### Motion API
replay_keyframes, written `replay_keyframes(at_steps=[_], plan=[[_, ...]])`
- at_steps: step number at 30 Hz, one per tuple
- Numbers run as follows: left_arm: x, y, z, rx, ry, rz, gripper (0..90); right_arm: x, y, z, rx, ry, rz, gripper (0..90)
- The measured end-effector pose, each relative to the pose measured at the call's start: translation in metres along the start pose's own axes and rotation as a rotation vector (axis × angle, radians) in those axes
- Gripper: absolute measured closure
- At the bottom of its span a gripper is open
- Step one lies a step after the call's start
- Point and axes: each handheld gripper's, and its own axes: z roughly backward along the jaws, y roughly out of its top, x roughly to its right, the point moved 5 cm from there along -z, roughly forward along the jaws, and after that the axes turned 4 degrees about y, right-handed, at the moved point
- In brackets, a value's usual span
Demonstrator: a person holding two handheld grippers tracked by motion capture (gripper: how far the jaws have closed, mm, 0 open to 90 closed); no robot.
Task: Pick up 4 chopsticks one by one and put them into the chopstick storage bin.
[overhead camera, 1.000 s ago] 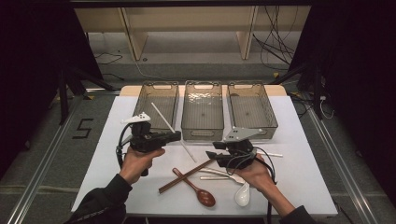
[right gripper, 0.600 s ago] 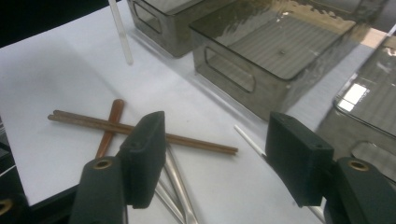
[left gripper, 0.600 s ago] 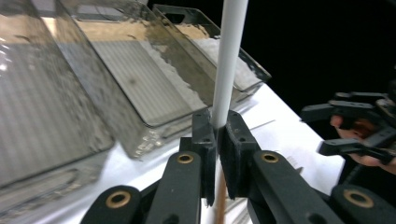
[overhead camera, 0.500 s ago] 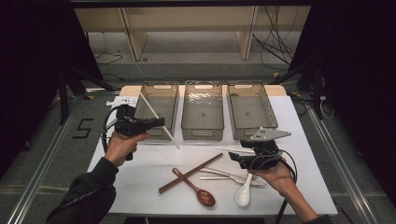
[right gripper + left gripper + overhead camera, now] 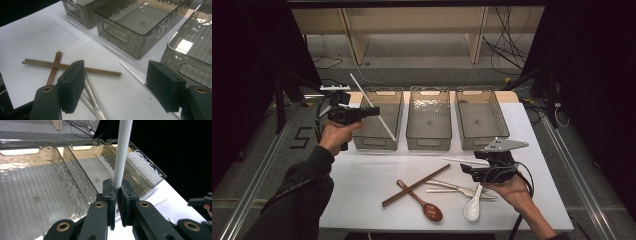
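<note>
Left gripper [image 5: 374, 111] is clamped on a white chopstick [image 5: 384, 126], held up over the left bin [image 5: 362, 142] at the table's [image 5: 362, 175] far-left. The stick is pinched near mid-length. Its long axis runs diagonally, upper end toward the far-left past the bin's back corner, lower end pointing down-right over the bin's right wall. In the left gripper view the jaws are shut tight on the stick [image 5: 122, 157], which rises straight up from between them with the bin floor below.

Key relation: the stick's lower end is over or near the bin's right wall, so likely it needs turning along the bin's length before letting go, or it could land across the rim.

Right gripper [image 5: 464, 170] hangs near the front-right edge, jaws wide apart, holding nothing. A second white chopstick [image 5: 133, 75] lies on the table between its jaws in the right gripper view, axis slanting toward the middle bin [image 5: 428, 142]. Right hand is nearer that one.
</note>
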Motion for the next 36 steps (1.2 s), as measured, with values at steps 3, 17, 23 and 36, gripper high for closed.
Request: replay_keyframes(at_steps=[3,17,23,36], plan=[[-0.004,0.007,0.0,-0.002,0.017,-0.002,84.1,0.0,0.0,0.0,0.001,0.0,-0.001,32.1],[-0.032,0.016,-0.026,-0.068,0.102,0.036,84.1,0.0,0.001,-0.001,0.001,0.003,-0.002,31.5],[-0.038,0.013,-0.038,-0.103,0.109,0.051,83.9,0.001,0.0,-0.002,-0.004,0.006,-0.004,30.8],[-0.047,-0.001,-0.055,-0.152,0.135,0.068,83.5,0.0,0.0,-0.002,-0.008,0.001,0.001,30.8]])
